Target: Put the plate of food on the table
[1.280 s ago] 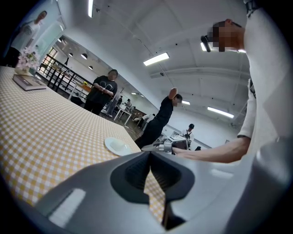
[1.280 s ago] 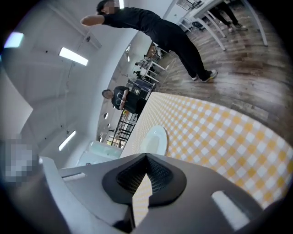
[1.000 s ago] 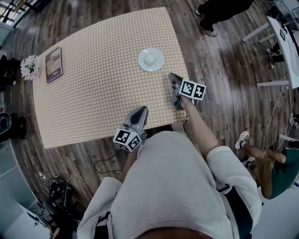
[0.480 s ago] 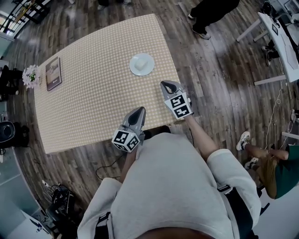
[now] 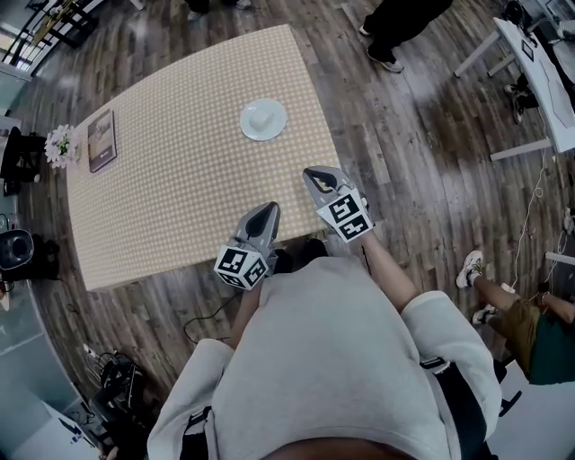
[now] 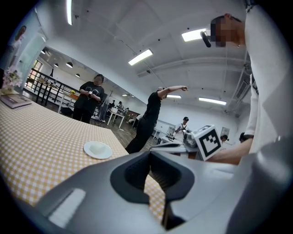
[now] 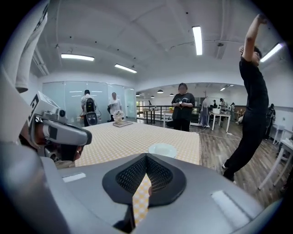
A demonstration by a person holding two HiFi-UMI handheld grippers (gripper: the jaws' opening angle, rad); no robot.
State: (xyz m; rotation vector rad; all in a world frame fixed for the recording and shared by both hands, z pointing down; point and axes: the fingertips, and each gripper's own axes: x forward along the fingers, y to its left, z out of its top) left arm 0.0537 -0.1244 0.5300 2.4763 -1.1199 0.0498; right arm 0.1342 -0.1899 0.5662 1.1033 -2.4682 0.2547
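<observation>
A white plate (image 5: 263,119) with a pale lump of food rests on the checked table (image 5: 180,171), toward its far right side. It also shows in the left gripper view, the plate (image 6: 97,149), and in the right gripper view, the plate (image 7: 162,149). Both grippers hover over the table's near edge, well short of the plate. My left gripper (image 5: 265,214) is shut and empty, with its jaws meeting tip to tip (image 6: 149,154). To its right, my right gripper (image 5: 316,176) is also shut with nothing in it (image 7: 146,158).
A framed card (image 5: 101,141) and a small bunch of flowers (image 5: 59,144) sit at the table's far left corner. A person (image 5: 395,27) stands beyond the table's right end. Another person sits on the floor (image 5: 530,332) at the right. A white desk (image 5: 544,72) is at the upper right.
My right gripper has drawn back from beside the plate toward my body and turned to point along the table. The plate has stayed put. The left gripper has barely moved.
</observation>
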